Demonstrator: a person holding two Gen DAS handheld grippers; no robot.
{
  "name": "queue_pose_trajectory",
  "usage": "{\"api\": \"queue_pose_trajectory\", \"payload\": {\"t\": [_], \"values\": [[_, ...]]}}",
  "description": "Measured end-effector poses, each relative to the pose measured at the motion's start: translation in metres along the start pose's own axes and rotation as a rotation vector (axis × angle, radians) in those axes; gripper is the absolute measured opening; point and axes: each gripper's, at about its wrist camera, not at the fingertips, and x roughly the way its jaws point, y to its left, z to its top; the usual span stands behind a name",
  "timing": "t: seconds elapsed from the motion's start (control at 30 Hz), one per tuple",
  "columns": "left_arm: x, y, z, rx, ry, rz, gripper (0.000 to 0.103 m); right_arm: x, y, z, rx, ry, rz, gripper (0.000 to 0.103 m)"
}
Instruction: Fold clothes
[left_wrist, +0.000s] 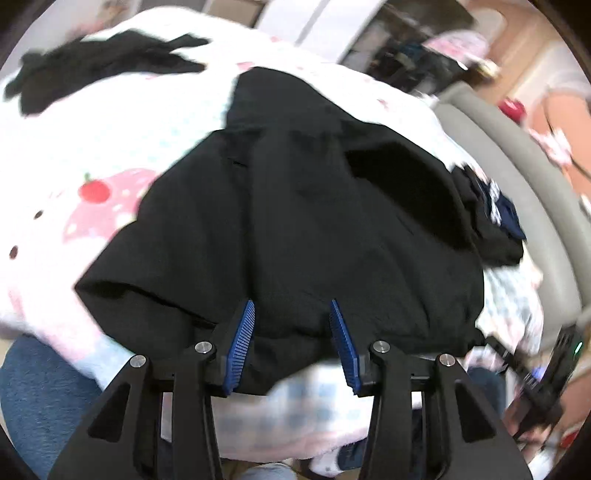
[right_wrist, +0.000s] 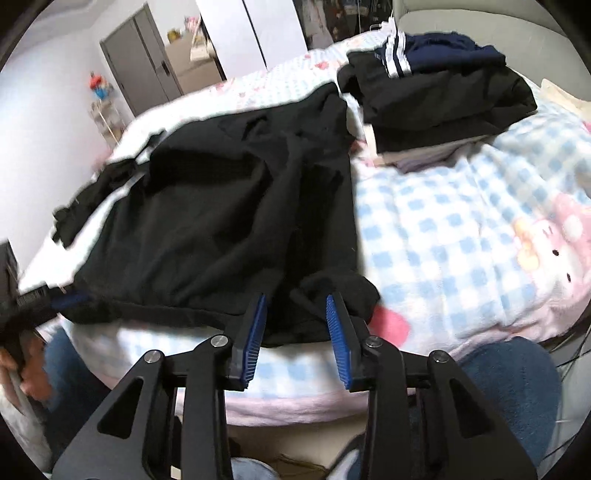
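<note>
A black garment (left_wrist: 295, 206) lies spread and rumpled on the bed, with its near hem at the bed's front edge. My left gripper (left_wrist: 293, 308) is open, and its blue pads (left_wrist: 242, 336) straddle the hem near the garment's left part. In the right wrist view the same black garment (right_wrist: 221, 221) fills the middle. My right gripper (right_wrist: 295, 297) is open around the bunched right corner of the hem. Fabric lies between both pairs of fingers, not pinched.
A pink and blue checked blanket (right_wrist: 443, 229) covers the bed. A stack of folded dark clothes (right_wrist: 443, 92) sits at the far right, and another loose black garment (left_wrist: 92, 70) lies at the far left. A person's jeans-clad knees (right_wrist: 509, 387) are below the bed's edge.
</note>
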Motion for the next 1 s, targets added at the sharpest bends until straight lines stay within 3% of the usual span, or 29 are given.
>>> {"api": "queue_pose_trajectory", "payload": {"t": [0.1,0.23,0.33,0.5,0.7,0.8,0.9,1.0], "values": [[0.008,-0.004,-0.004,0.015,0.029,0.018,0.051,0.005,0.006,-0.003,0.008,0.015,0.05,0.039],[0.008,0.01,-0.004,-0.04,0.06,0.044,0.052,0.034,-0.014,-0.015,0.09,0.14,-0.047,0.039],[0.001,0.012,-0.002,-0.064,0.04,0.05,0.052,0.028,-0.042,-0.018,0.177,0.138,-0.096,0.039],[-0.012,0.02,-0.002,-0.123,-0.007,0.05,0.051,0.006,-0.064,-0.014,0.274,0.072,0.002,0.045],[-0.023,0.029,-0.006,-0.139,-0.03,0.059,0.053,0.017,-0.032,-0.007,0.21,0.084,0.138,0.054],[-0.028,0.034,-0.008,-0.146,-0.041,0.063,0.052,0.036,-0.015,-0.005,0.146,0.124,0.101,0.054],[-0.037,0.039,-0.009,-0.145,-0.067,0.097,0.052,0.044,-0.018,-0.015,0.139,0.158,0.006,0.053],[-0.044,0.048,-0.008,-0.193,-0.082,0.06,0.052,0.043,-0.034,-0.019,0.17,0.17,-0.113,0.055]]}}
